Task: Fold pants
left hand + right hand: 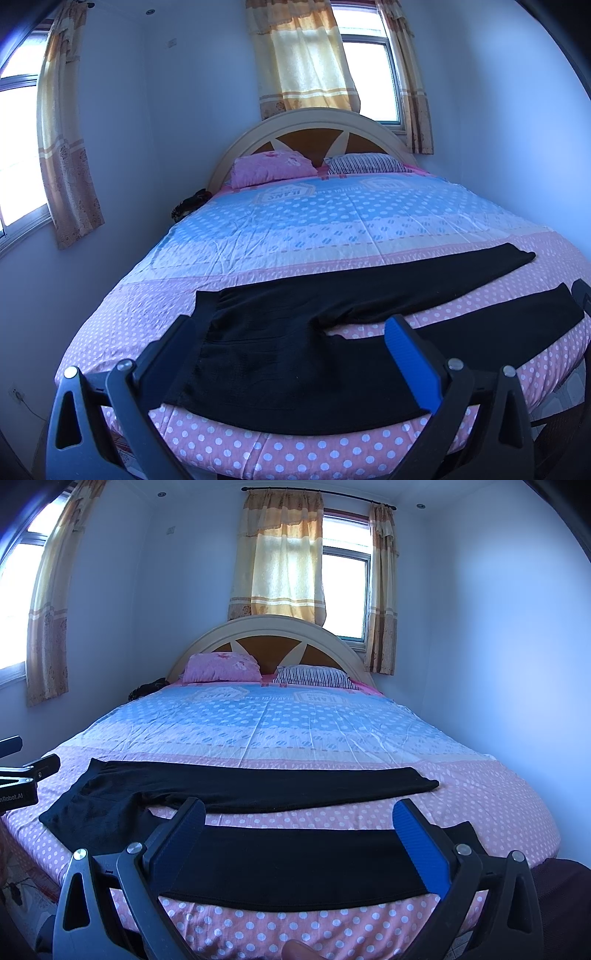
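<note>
Lying flat on bed [258, 236]: black pants [295, 354], legs spread; both jaws wide.

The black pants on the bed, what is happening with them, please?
A person holds a gripper in each hand over the black pants, which lie unfolded across the pink dotted end of the bed, legs spread apart. The left gripper hovers open near the waist end. The right gripper hovers open over the nearer leg. Neither grips the cloth, so no fold has begun.
</note>
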